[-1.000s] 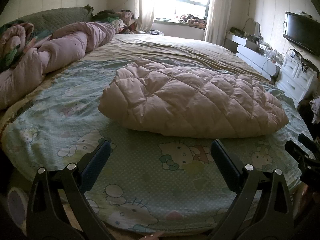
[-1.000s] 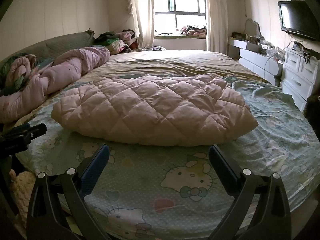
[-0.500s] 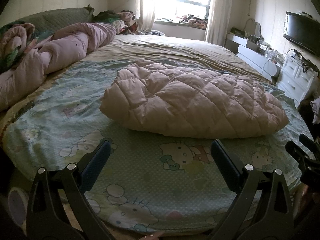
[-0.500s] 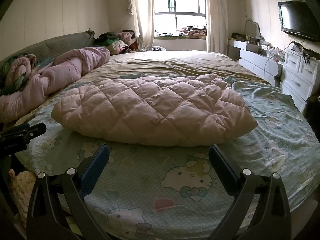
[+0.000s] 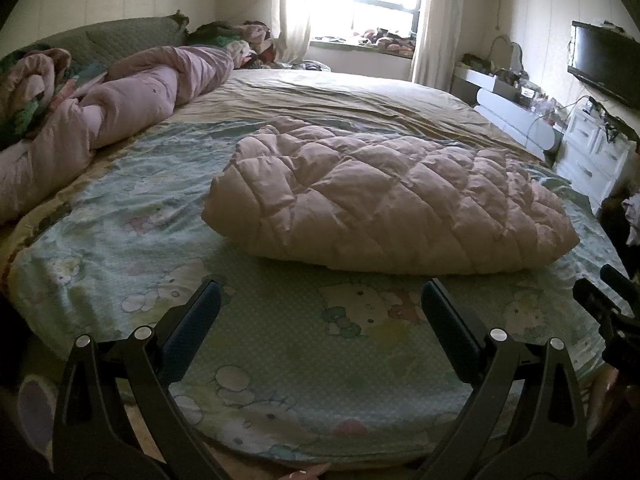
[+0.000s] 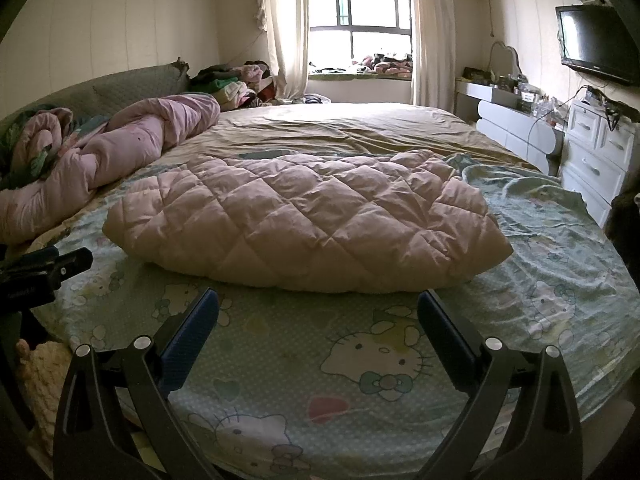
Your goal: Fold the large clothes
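Bright curtained window (image 6: 360, 20); wall-mounted television (image 6: 596, 48); white dresser (image 6: 596, 160).

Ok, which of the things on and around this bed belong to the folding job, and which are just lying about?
Belongs to the job:
- pink diamond-quilted padded garment, lying on the cartoon-cat bedsheet
- left claw, open, empty
- right claw, open, empty

Just lying about:
- rolled pink duvet
- heap of clothes by the curtain
- wall-mounted black television
- white drawer unit

Left gripper (image 5: 320, 300): jaws spread wide, empty, held level just short of the bed (image 5: 280, 360) edge. Right gripper (image 6: 318, 310): likewise spread, empty, alongside.
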Action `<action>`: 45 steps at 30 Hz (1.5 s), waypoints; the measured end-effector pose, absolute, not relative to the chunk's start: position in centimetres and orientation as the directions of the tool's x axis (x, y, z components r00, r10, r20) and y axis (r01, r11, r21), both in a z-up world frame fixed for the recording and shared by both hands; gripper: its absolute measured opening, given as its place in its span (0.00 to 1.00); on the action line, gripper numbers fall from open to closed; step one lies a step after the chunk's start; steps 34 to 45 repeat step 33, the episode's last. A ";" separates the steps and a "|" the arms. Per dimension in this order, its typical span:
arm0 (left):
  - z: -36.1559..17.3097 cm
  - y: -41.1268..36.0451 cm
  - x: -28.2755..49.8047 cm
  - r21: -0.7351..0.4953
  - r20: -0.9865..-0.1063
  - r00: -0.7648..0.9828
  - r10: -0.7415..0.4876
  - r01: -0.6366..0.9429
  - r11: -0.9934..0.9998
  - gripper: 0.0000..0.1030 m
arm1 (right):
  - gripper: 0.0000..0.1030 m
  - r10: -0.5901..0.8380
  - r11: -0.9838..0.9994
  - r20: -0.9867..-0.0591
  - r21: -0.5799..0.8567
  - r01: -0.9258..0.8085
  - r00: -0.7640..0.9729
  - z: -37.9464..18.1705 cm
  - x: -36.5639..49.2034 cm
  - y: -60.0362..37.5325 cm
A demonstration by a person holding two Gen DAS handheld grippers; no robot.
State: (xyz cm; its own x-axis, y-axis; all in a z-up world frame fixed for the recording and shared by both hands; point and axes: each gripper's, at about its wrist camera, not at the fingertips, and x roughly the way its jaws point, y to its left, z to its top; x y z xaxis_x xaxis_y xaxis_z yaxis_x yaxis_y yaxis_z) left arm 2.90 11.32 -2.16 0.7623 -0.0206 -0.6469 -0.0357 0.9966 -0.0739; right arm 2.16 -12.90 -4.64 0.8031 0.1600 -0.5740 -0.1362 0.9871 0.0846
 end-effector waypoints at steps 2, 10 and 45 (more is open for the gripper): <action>-2.1 11.5 2.7 -0.076 -0.648 0.761 -0.020 -0.038 0.996 0.91 | 0.96 0.159 0.987 -0.574 0.083 -0.136 0.803 -4.7 2.1 -13.0; -2.0 11.6 2.6 -0.074 -0.648 0.762 -0.017 -0.041 0.996 0.91 | 0.96 0.156 0.988 -0.578 0.077 -0.136 0.801 -4.7 2.0 -12.8; -2.5 12.4 3.1 -0.096 -0.667 0.744 -0.031 -0.045 0.994 0.91 | 0.96 0.089 0.996 -0.607 0.075 -0.054 0.789 -5.4 1.9 -14.0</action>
